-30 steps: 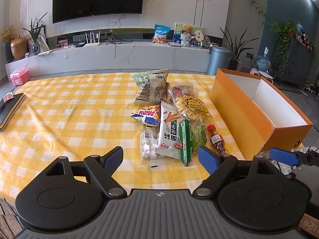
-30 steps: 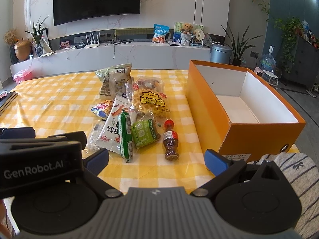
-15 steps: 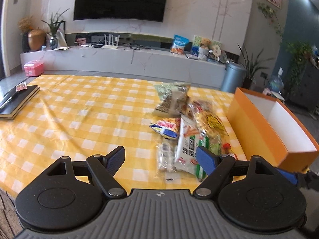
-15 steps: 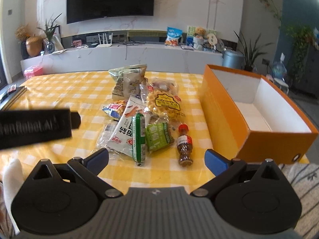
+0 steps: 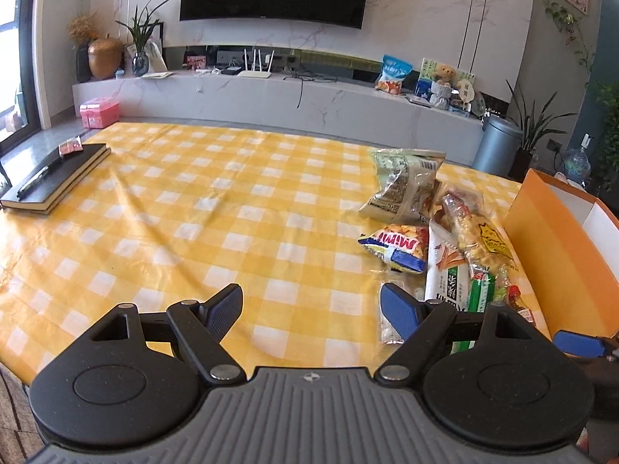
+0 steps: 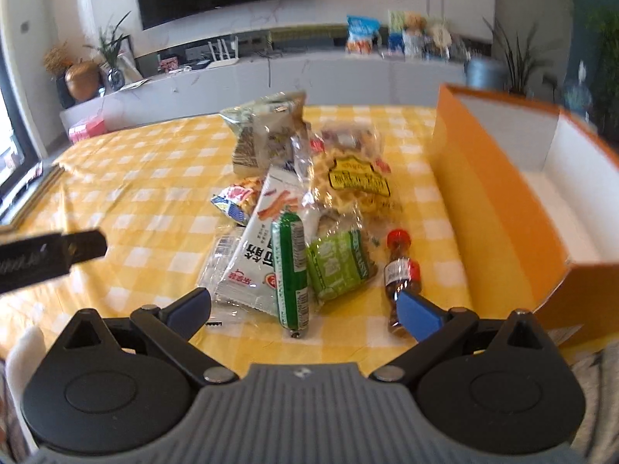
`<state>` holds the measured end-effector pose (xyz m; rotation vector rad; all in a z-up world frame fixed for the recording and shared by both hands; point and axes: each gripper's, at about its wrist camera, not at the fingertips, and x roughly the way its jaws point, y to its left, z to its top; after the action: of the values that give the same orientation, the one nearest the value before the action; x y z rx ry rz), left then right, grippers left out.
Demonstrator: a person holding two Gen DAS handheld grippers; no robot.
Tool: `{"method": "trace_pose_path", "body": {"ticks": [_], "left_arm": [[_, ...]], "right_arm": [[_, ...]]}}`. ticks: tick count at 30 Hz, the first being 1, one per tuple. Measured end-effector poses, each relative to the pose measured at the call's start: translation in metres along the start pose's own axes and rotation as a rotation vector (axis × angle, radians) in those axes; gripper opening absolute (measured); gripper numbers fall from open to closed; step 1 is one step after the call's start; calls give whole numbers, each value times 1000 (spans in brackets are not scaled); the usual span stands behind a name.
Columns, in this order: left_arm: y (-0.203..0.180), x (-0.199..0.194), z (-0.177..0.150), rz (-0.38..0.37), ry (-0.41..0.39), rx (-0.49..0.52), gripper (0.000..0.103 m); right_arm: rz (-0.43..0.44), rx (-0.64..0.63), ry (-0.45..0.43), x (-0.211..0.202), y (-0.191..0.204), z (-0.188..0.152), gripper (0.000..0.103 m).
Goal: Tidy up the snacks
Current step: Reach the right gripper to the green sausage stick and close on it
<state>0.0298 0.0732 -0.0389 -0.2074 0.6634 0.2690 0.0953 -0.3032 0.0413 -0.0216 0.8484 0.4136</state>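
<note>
A pile of snack packets (image 6: 305, 208) lies on the yellow checked tablecloth (image 5: 216, 208), with a green sausage stick (image 6: 291, 270), a green packet (image 6: 337, 263) and a small brown bottle with a red cap (image 6: 400, 270) at its near edge. An empty orange box (image 6: 499, 201) stands right of the pile. My right gripper (image 6: 305, 309) is open and empty, just short of the pile. My left gripper (image 5: 311, 305) is open and empty, left of the pile (image 5: 425, 232). The orange box (image 5: 553, 243) shows at the right there.
A black notebook with a pen (image 5: 50, 178) lies at the table's far left edge. A white TV bench (image 5: 294, 96) with plants, a router and toys runs behind the table. A grey bin (image 5: 497, 147) stands beyond the far right corner.
My left gripper has swung left and back, so the pile now lies to its right. My right gripper has moved forward and down toward the pile. Both stay open.
</note>
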Motion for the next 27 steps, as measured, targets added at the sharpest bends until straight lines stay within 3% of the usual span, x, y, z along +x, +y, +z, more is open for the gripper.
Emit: {"method": "trace_pose_path", "body": {"ticks": [3,10,14,16,18,20,21,27], "left_arm": [[1,6,-3,-8,13,2,95],[6,15,-7,-49,48,-28,95],[7,14,-7,-57,48,-30,95],[10,15,-5,-46,57,-30,95],[16,16,-4,-38,63,-52,94],[21,16,-3,-36,64,-74,94],[22,17,-2,-32,66,-79,94],[19,20,-6,-28,95,-69,93]], "right_arm": [[1,82,30,14,-11,1,100],[-53,101,28,28,-18,4,100],[-41,5,-50,24,-4,8,99],[-50,-60,-77,26,7,10,94],[-72,-90,-87,30,14,14,75],[-52,-104,-74,37,18,17,67],[-36,-96,-62,42,19,18,55],[-60,-137,-79,55,28,11,45]]}}
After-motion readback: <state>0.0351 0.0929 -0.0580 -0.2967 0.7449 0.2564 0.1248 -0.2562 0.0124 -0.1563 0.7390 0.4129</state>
